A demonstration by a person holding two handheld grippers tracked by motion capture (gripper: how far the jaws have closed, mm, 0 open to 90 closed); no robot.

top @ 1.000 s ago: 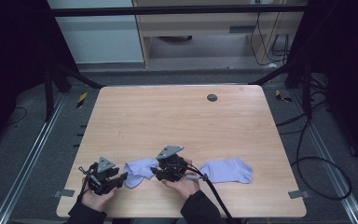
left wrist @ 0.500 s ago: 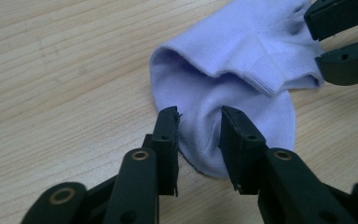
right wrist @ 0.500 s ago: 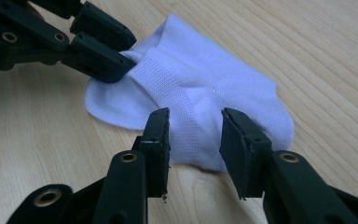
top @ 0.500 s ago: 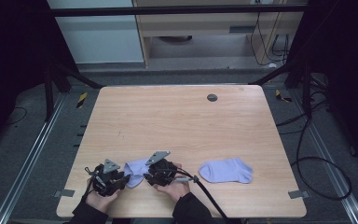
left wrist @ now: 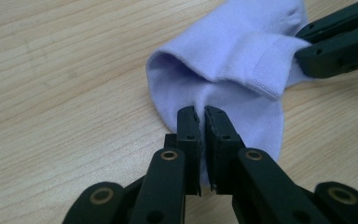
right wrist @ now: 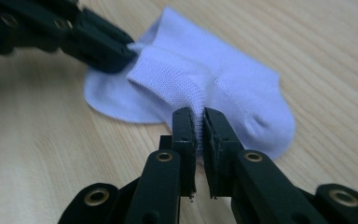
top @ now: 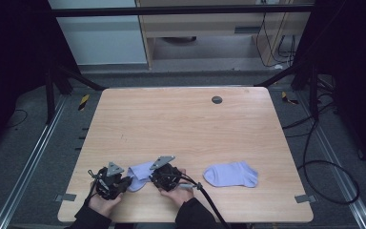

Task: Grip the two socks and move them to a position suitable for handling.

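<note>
Near edge of the pale wooden worktop (top: 186, 124): the small lilac knitted ankle sock (top: 140, 171) lay flat between the two hands. The left gripper (left wrist: 201, 122) had just been closing, and its jaws were pinched on the sock's edge beside the open cuff. The right gripper (right wrist: 196, 125) had likewise just been closing, its jaws clamped on the ribbed cuff on the opposite side. Both bites looked shallow, taking only a thin fold of fabric.

Risks, as judged: a lift or stretch could pull the knit out of one pair of jaws, leaving the sock dangling from the other; uneven pulling could twist the cuff shut.

Farther right, well apart, a second lilac sock (top: 231, 174) lay flat on the worktop, untouched.
</note>
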